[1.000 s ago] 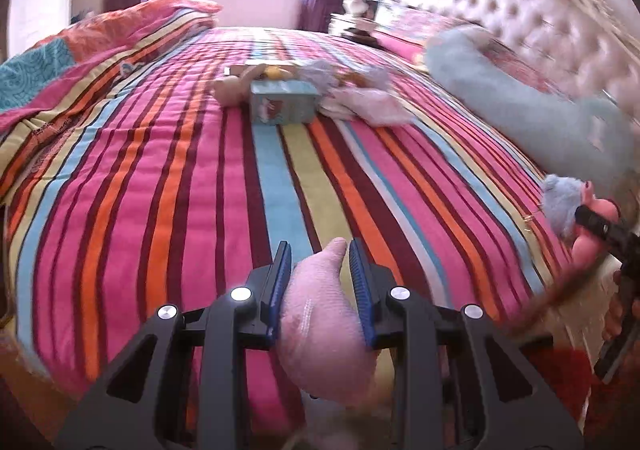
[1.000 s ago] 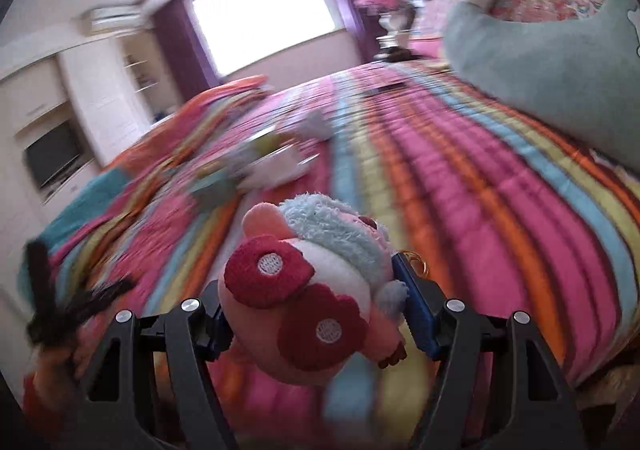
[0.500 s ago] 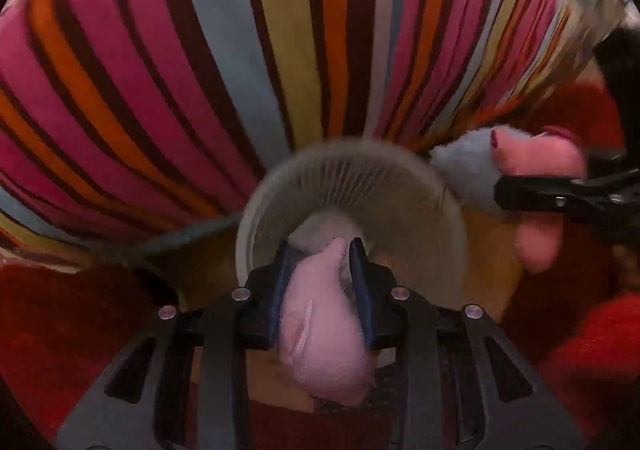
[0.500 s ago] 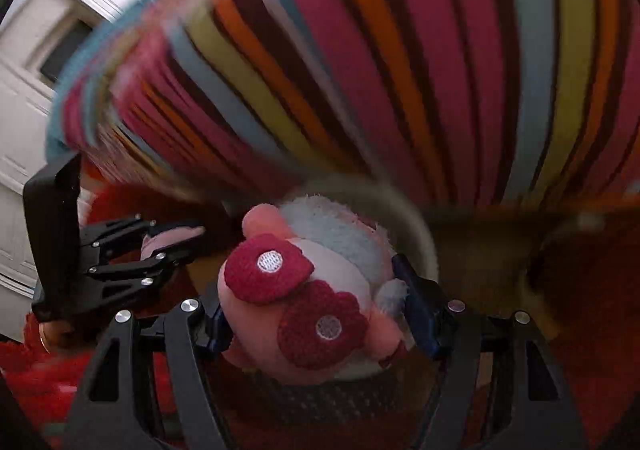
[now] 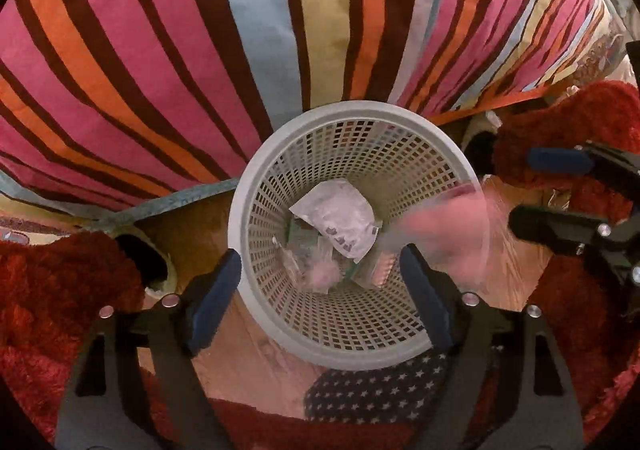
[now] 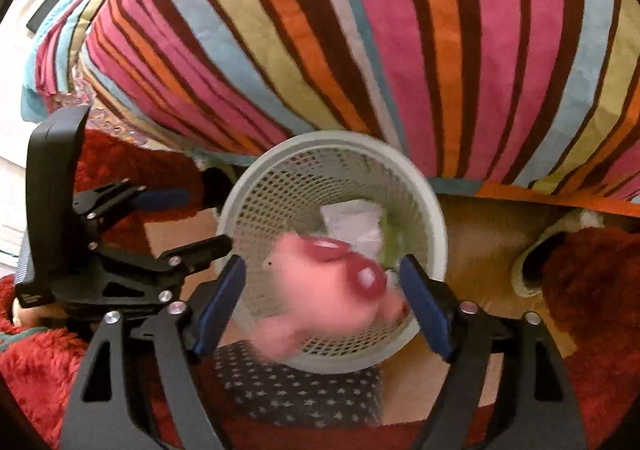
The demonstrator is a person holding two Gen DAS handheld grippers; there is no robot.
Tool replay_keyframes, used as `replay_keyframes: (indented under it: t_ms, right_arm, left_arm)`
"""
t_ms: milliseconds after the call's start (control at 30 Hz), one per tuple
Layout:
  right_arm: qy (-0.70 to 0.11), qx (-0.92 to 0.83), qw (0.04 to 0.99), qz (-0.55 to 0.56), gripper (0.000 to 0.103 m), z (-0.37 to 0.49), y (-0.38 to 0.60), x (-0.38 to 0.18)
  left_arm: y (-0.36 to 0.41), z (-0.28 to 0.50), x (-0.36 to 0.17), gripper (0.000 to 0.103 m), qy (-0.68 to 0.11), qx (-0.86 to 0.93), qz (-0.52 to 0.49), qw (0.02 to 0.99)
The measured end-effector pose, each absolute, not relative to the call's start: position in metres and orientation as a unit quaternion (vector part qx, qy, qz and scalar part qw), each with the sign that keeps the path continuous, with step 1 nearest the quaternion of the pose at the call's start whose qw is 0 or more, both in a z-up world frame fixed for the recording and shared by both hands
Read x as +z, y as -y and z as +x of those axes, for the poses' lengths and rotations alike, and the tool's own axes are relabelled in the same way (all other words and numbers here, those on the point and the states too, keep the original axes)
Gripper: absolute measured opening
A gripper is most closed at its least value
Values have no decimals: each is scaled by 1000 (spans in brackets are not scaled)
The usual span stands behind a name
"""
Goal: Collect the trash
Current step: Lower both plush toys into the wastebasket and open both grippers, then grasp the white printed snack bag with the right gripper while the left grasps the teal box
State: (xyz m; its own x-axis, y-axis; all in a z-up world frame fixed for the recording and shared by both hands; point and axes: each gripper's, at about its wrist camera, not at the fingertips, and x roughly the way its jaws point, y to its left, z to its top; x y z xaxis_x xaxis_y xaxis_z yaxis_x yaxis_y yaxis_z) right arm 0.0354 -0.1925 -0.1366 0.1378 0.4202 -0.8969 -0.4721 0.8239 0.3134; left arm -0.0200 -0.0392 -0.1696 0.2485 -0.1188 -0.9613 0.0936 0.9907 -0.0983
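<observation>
left tongs (image 5: 320, 282): matte black frame, triangular cutouts in both arms, blue pads, silver screw heads at pivots
right tongs (image 6: 322, 300): same build, black arms, blue pads, silver screws
left handle (image 6: 50, 186): tall black block, small white marking near base
clothing: dark fabric with white stars (image 5: 372, 390)

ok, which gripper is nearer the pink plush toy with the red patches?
Right. The toy is blurred, loose between the right gripper's opening jaws above the basket. The left gripper, jaws opening and empty, is alongside at the rim.
</observation>
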Motion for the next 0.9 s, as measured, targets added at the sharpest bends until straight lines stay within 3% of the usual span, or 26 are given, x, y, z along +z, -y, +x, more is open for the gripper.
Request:
replay_keyframes:
  t_ms: [633,767,900]
  right_arm:
    - [-581,279,764,-33,82,36,199,-141]
    - [-556,298,774,-53,82,30,200,-115]
    - [-494,313,810,-51,82,34,213,-56]
  left_arm:
    - [37,-19,-165,79,-603,-56,-11,796]
    - [30,-28,-114,79,-552,-49,-8,832]
    - [13,-25,-29,80,-474,-36,-4,880]
